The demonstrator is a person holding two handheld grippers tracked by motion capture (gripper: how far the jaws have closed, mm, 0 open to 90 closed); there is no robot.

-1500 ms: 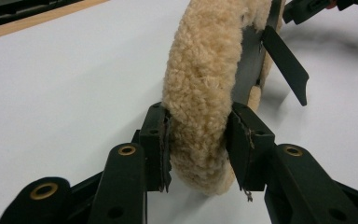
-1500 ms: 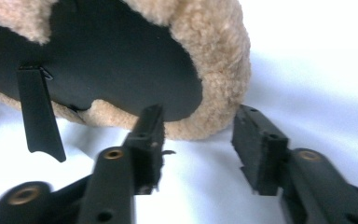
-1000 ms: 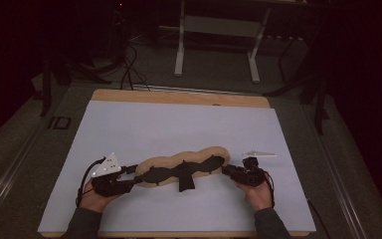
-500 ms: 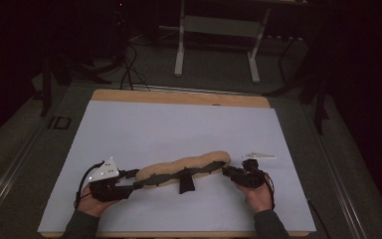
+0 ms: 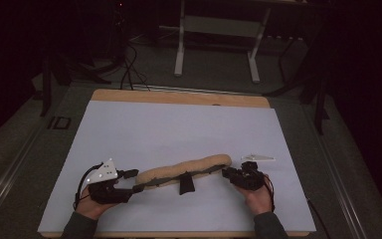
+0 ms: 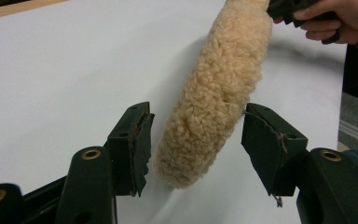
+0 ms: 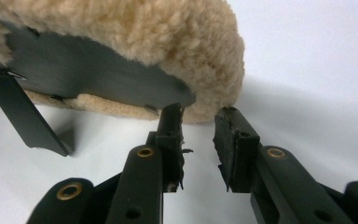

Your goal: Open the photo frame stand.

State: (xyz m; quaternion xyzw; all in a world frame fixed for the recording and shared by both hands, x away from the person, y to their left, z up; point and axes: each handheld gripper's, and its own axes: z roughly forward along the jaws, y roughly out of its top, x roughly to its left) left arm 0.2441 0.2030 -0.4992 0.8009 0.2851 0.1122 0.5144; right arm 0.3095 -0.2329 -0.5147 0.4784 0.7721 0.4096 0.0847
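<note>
Opening just now, the left gripper (image 6: 196, 144) stands wide around the fleece pad (image 6: 216, 93), lower centre, releasing it; right gripper (image 7: 198, 140) narrow, gripping nothing.

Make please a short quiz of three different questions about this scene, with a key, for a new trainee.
1. True or false: the left tool squeezes the fleece pad.
2. What lies under the fleece pad? A) white sheet B) metal tray C) bare floor
3. Which part of the pad is right in front of the right tool?

Key
1. False: its jaws have just been opening and stand apart from the fleece.
2. A
3. The black backing at the pad's end.
</note>
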